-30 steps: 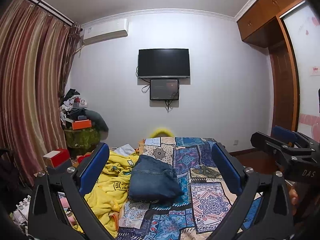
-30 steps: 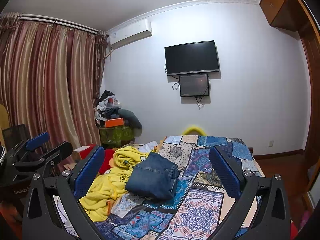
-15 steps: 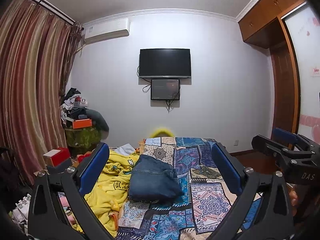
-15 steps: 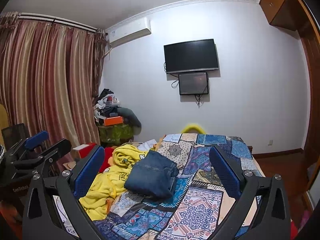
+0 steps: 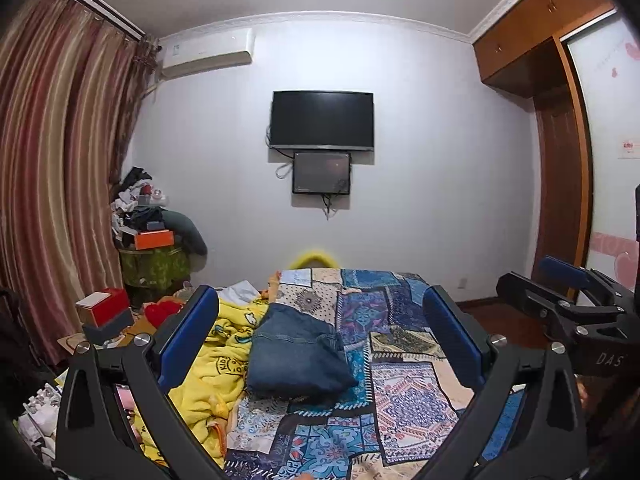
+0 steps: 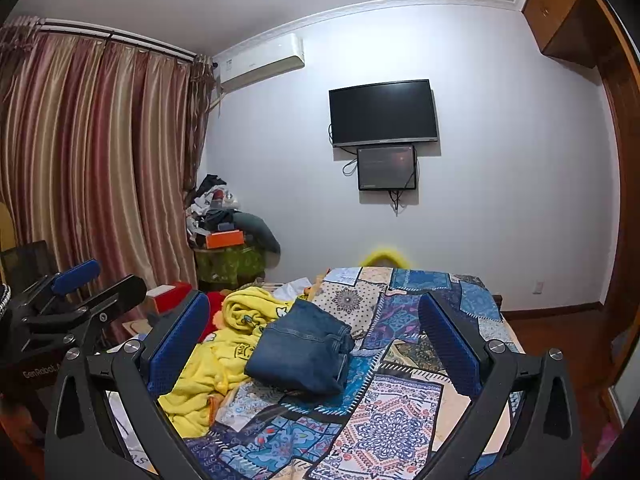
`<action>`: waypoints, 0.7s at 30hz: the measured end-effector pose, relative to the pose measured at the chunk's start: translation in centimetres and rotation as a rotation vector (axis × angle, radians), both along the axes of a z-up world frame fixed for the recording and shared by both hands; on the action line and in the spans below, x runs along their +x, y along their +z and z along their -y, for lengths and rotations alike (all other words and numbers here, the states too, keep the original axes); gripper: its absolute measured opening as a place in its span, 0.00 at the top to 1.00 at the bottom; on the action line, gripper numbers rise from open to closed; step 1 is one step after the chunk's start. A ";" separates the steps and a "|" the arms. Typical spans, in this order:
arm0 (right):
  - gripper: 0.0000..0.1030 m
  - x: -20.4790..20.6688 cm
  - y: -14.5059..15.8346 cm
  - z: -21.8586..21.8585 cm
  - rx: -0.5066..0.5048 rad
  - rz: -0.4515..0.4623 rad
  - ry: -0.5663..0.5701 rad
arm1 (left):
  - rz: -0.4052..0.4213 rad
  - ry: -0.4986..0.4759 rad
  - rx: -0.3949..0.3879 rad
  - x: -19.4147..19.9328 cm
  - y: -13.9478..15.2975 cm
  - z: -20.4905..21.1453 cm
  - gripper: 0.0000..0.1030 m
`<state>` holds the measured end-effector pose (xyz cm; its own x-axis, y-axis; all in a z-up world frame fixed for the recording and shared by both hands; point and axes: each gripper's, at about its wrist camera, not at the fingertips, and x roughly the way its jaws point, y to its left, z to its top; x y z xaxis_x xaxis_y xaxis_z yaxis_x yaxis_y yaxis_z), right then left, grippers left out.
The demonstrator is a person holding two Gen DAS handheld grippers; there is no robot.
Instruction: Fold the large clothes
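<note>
Almost nothing moved since one second ago. I keep left gripper (image 5: 320, 328) and right gripper (image 6: 314, 328) wide open, empty, above the bed. Folded jeans (image 5: 298, 354) lie on the patchwork quilt (image 5: 404, 396), touching the yellow blanket (image 5: 218, 360); reaching carelessly, I may unfold them.

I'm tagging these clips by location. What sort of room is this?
Most likely a home bedroom: a bed under a patchwork bedspread, folded jeans lying on it, a wall-mounted TV and a built-in wooden wardrobe.
</note>
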<state>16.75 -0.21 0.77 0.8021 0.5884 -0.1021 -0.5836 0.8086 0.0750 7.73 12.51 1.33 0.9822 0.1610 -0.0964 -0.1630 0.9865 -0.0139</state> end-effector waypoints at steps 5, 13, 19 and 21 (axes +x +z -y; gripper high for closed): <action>0.00 0.1 0.0 0.1 0.003 -0.006 -0.001 | -0.004 0.001 0.005 0.1 -0.1 0.1 0.00; 0.00 0.3 -0.2 0.0 -0.003 -0.014 -0.006 | -0.012 -0.007 -0.007 0.4 -0.3 -0.1 0.00; 0.00 0.6 -0.4 0.0 -0.005 -0.025 -0.005 | -0.025 -0.017 -0.015 0.8 -0.7 -0.4 0.00; 0.00 0.8 -0.5 -0.2 -0.012 -0.029 -0.006 | -0.026 -0.016 -0.022 0.9 -0.8 -0.6 0.00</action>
<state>17.54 -0.06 0.30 0.8025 0.5819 -0.1320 -0.5761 0.8132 0.0824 8.62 13.07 0.50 0.9819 0.1424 -0.1250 -0.1474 0.9886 -0.0317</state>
